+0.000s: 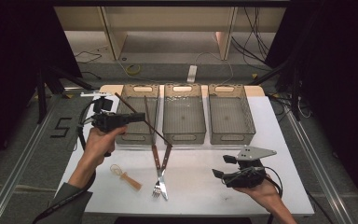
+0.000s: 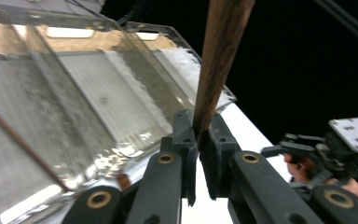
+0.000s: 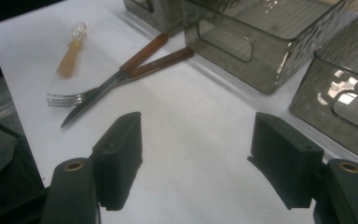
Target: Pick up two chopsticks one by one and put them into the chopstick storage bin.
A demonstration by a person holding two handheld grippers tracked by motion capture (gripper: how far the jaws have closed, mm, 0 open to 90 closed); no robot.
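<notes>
Long, thin dark-brown wooden stick [image 1: 142,120], gripped partway along its length by the clenched jaws of the left gripper [image 1: 137,116]; it slants over the leftmost translucent grey plastic bin [image 1: 138,113], one end past that bin's far left corner, the other past its near right corner. In the left gripper view the stick [image 2: 219,60] rises from between the two black jaws. A second thin stick [image 1: 146,113] stands leaning inside this bin. The middle translucent grey plastic bin [image 1: 183,113] and the rightmost translucent grey plastic bin [image 1: 230,114] stand side by side to the right of the leftmost bin; no contents can be made out in either.

On the white bench [image 1: 196,186], just in front of the leftmost and middle bins, lie a wooden-handled metal fork [image 1: 156,170] and a wooden-handled metal knife [image 1: 165,168], crossed. Left of these lies a small tan plastic spoon [image 1: 126,177]. The right gripper [image 1: 221,167] is held over the bench in front of the rightmost bin, jaws spread wide and holding nothing.
</notes>
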